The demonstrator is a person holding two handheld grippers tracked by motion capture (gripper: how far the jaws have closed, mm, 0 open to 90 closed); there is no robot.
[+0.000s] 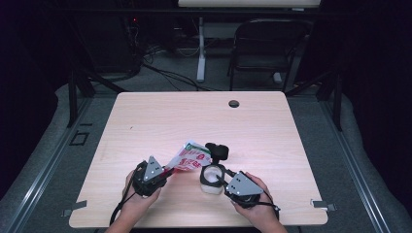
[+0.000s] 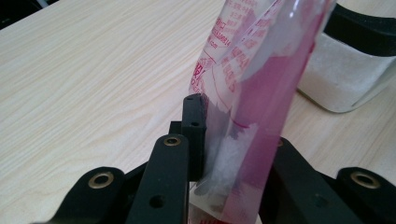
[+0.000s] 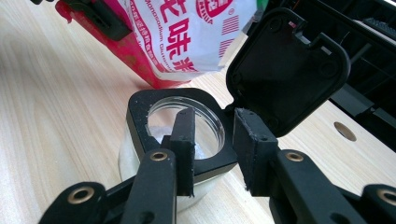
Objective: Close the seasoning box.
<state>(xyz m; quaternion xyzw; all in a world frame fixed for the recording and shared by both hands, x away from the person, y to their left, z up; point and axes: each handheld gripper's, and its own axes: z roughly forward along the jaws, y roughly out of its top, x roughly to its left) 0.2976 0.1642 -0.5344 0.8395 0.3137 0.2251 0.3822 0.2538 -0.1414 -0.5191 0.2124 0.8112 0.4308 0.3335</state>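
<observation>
Packet (image 2: 252,93) top cut by frame edge; jar (image 2: 348,70) partly hidden behind it.

Table (image 1: 145,121) evenly lit from overhead, room behind and at both sides nearly black. High view soft, low detail. Gripper views bright; near jaws slightly blurred, bag (image 2: 261,93) glossy.
</observation>
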